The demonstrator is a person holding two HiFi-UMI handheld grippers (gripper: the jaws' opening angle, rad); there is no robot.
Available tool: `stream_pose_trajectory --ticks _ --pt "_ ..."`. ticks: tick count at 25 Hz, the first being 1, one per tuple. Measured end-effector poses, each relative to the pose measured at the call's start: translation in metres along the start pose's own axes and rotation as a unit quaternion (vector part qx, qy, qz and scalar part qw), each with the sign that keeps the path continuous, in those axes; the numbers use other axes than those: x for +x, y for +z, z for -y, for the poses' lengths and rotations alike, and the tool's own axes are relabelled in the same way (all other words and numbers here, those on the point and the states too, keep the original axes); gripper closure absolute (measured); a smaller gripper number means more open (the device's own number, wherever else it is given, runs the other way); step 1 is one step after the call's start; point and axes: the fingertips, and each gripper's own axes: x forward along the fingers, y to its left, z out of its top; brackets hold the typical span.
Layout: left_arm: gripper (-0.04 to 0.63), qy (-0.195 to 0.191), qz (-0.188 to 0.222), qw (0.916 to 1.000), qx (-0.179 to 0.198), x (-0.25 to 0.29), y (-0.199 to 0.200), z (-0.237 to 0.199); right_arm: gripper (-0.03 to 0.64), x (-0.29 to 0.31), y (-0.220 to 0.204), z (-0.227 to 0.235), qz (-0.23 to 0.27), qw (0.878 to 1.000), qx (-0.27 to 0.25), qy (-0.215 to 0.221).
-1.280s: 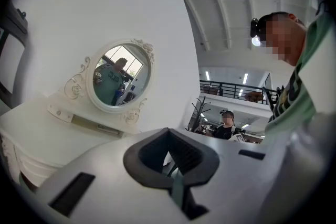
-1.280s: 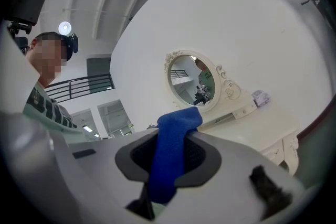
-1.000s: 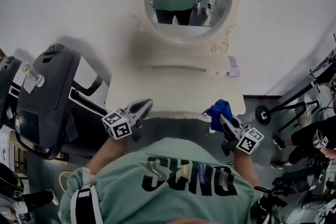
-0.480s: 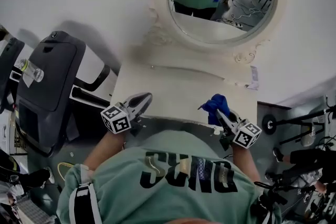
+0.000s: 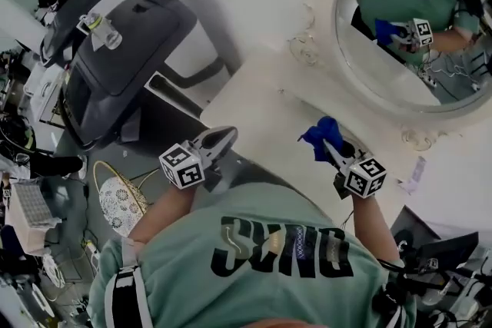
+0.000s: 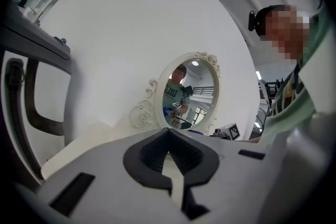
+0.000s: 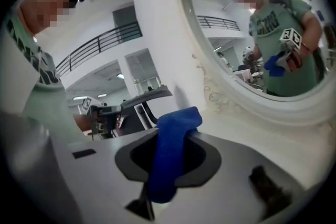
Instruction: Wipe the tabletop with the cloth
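Note:
A blue cloth (image 5: 321, 136) is bunched between the jaws of my right gripper (image 5: 327, 145), which is shut on it above the near edge of the white tabletop (image 5: 265, 107). In the right gripper view the cloth (image 7: 172, 152) hangs through the jaw opening and hides the jaw tips of that gripper (image 7: 173, 131). My left gripper (image 5: 224, 137) is shut and holds nothing; it hovers at the table's near left edge. Its jaws meet at the tip in the left gripper view (image 6: 169, 134), pointing toward the mirror.
An oval mirror with an ornate white frame (image 5: 361, 84) stands at the back of the table against the white wall and reflects the person and the cloth. A dark treadmill (image 5: 115, 57) stands left of the table. A paper tag (image 5: 416, 174) lies at the table's right end.
The head view has swung, so the mirror now sits at the upper right and the treadmill fills the upper left. Both grippers stay at the table's near edge, the cloth still held.

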Motion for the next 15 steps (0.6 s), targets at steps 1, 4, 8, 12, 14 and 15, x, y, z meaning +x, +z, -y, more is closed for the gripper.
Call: stream_pose_trajectory --ticks 1,4,8,12,14,15 --pt "0.597 0.012 0.007 0.9999 -0.002 -0.011 0.002 -0.008 0.543 0.023 0.0 -0.003 -0.021 0.999 -0.025 0.006" --pt "0.597 0.048 0.031 0.9983 -0.013 -0.047 0.01 -0.039 0.543 0.095 0.001 -0.017 -0.075 0.993 -0.093 0.016" --pt "0.598 0.081 0.045 0.9956 -0.015 -0.102 0.022 -0.084 0.543 0.197 0.015 -0.024 -0.128 0.979 -0.157 -0.004" --pt "0.598 0.106 0.036 0.9937 -0.008 -0.156 0.028 -0.129 0.543 0.302 0.04 -0.002 -0.175 0.958 -0.22 -0.055" --pt "0.597 0.116 0.032 0.9928 -0.005 -0.18 0.031 -0.149 0.543 0.349 0.048 0.025 -0.207 0.942 -0.247 -0.092" --pt "0.598 0.12 0.03 0.9923 -0.005 -0.191 0.031 -0.157 0.543 0.37 0.051 0.04 -0.227 0.932 -0.259 -0.11"
